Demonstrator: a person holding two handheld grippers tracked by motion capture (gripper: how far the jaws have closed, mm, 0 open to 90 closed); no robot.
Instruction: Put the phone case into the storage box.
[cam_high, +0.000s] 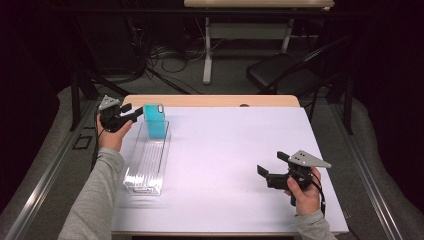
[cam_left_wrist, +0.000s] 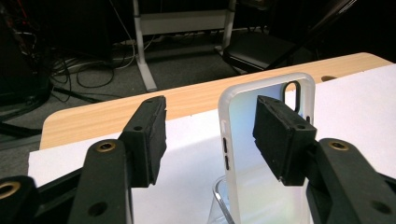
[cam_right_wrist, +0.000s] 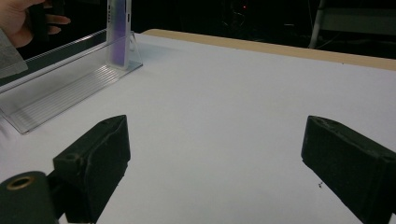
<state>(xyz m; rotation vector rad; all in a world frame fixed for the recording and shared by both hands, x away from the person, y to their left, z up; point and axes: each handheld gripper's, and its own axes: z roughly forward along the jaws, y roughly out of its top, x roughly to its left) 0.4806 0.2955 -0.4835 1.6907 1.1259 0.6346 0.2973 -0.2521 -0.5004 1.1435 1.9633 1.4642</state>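
A phone case (cam_high: 155, 121), teal from above with a clear frosted rim, stands upright at the far end of a clear plastic tray (cam_high: 147, 165). My left gripper (cam_high: 134, 114) sits just left of the case, level with its upper half. In the left gripper view the case (cam_left_wrist: 243, 154) rises past the right pad, its rim edge in the gap, and neither pad of the left gripper (cam_left_wrist: 212, 128) presses on it; the jaws are open. My right gripper (cam_high: 267, 172) rests low at the right front of the table. It (cam_right_wrist: 215, 154) is open with nothing between its jaws.
A white sheet (cam_high: 225, 145) covers the table, with a strip of wood (cam_high: 210, 100) bare along the far edge. Beyond it are a black chair (cam_high: 285, 72), a desk's white legs (cam_high: 207, 50) and floor cables. The tray (cam_right_wrist: 56, 93) runs lengthwise towards me.
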